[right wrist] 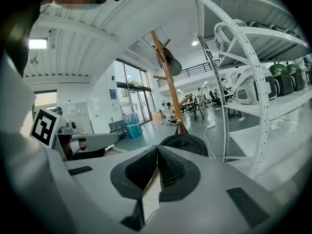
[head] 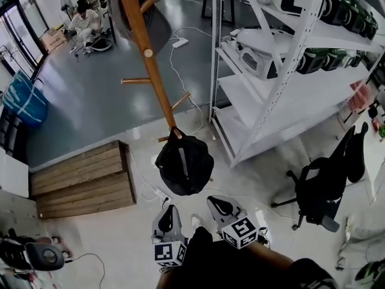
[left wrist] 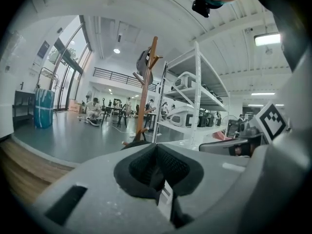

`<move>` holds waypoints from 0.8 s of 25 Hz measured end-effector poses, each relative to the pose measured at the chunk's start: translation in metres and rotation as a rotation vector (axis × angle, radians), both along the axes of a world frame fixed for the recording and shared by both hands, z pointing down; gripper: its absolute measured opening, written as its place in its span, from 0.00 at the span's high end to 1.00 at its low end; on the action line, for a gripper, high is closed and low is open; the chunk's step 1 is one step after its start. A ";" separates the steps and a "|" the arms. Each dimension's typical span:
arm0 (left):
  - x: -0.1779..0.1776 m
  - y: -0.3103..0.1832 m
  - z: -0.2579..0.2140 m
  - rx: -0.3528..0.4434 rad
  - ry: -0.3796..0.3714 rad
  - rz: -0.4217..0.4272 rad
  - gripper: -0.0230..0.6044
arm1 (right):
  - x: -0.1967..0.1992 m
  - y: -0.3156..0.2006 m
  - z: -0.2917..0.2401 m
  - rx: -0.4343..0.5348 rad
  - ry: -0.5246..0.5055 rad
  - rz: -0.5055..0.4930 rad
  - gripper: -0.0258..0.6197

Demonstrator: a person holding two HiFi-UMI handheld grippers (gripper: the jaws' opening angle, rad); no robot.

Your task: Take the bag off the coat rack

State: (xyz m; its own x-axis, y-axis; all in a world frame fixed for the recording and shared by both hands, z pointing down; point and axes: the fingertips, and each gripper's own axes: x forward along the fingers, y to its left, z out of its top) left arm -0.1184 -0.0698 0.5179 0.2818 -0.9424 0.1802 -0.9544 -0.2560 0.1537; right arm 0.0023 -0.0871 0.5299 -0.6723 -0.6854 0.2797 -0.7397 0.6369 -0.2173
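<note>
A black bag (head: pixel 183 162) hangs by its strap from a low peg of the wooden coat rack (head: pixel 144 47). A second dark item (head: pixel 135 14) hangs near the rack's top. Both grippers are low in the head view, just short of the bag and apart from it. My left gripper (head: pixel 170 212) is shut with nothing in it, and so is my right gripper (head: pixel 218 205). In the left gripper view the rack (left wrist: pixel 147 89) rises beyond the shut left gripper (left wrist: pixel 157 147). In the right gripper view the bag (right wrist: pixel 186 143) sits just past the shut right gripper (right wrist: pixel 157 150), below the rack (right wrist: pixel 168 89).
White metal shelving (head: pixel 271 95) with helmets and devices stands right of the rack. A black office chair (head: pixel 325 182) is at the right. A wooden step (head: pixel 84 179) lies at the left. Cables (head: pixel 180 71) trail over the grey floor. A seated person (head: pixel 84 23) is far back.
</note>
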 end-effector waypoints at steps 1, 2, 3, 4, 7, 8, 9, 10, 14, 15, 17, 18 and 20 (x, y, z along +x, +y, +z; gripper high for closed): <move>-0.005 -0.007 0.000 -0.001 0.002 0.006 0.94 | -0.004 -0.006 0.000 0.000 0.005 0.010 0.94; -0.011 -0.013 0.000 -0.005 0.004 0.010 0.94 | -0.008 -0.012 -0.001 0.001 0.010 0.019 0.94; -0.016 -0.020 0.001 -0.010 0.007 0.014 0.94 | -0.013 -0.018 -0.001 0.001 0.013 0.024 0.94; -0.021 -0.027 0.002 -0.014 0.008 0.020 0.94 | -0.018 -0.023 -0.001 0.000 0.016 0.028 0.94; -0.034 -0.043 0.006 -0.006 -0.001 0.056 0.94 | -0.031 -0.038 0.001 0.000 0.019 0.044 0.94; -0.038 -0.049 0.007 -0.003 -0.004 0.065 0.94 | -0.035 -0.043 0.002 0.002 0.020 0.054 0.94; -0.042 -0.055 0.008 -0.003 -0.006 0.070 0.94 | -0.038 -0.048 0.002 0.002 0.022 0.063 0.94; -0.047 -0.060 0.010 -0.005 -0.009 0.072 0.94 | -0.041 -0.052 0.003 0.001 0.025 0.068 0.94; -0.063 -0.071 0.021 -0.032 -0.005 0.059 0.94 | -0.047 -0.062 0.009 -0.018 0.045 0.070 0.94; -0.065 -0.073 0.024 -0.038 -0.005 0.059 0.94 | -0.048 -0.065 0.011 -0.022 0.047 0.074 0.94; -0.067 -0.079 0.028 -0.051 -0.008 0.064 0.94 | -0.048 -0.073 0.014 -0.026 0.049 0.086 0.94; -0.068 -0.082 0.031 -0.059 -0.009 0.067 0.94 | -0.047 -0.077 0.015 -0.028 0.050 0.089 0.94; -0.066 -0.086 0.034 -0.071 -0.011 0.075 0.94 | -0.046 -0.083 0.018 -0.033 0.056 0.086 0.94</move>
State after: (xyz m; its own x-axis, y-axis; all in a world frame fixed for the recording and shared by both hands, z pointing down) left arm -0.1848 -0.1561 0.5518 0.3485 -0.9037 0.2488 -0.9347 -0.3154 0.1639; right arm -0.0440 -0.1706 0.5481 -0.5946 -0.7296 0.3380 -0.8025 0.5642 -0.1940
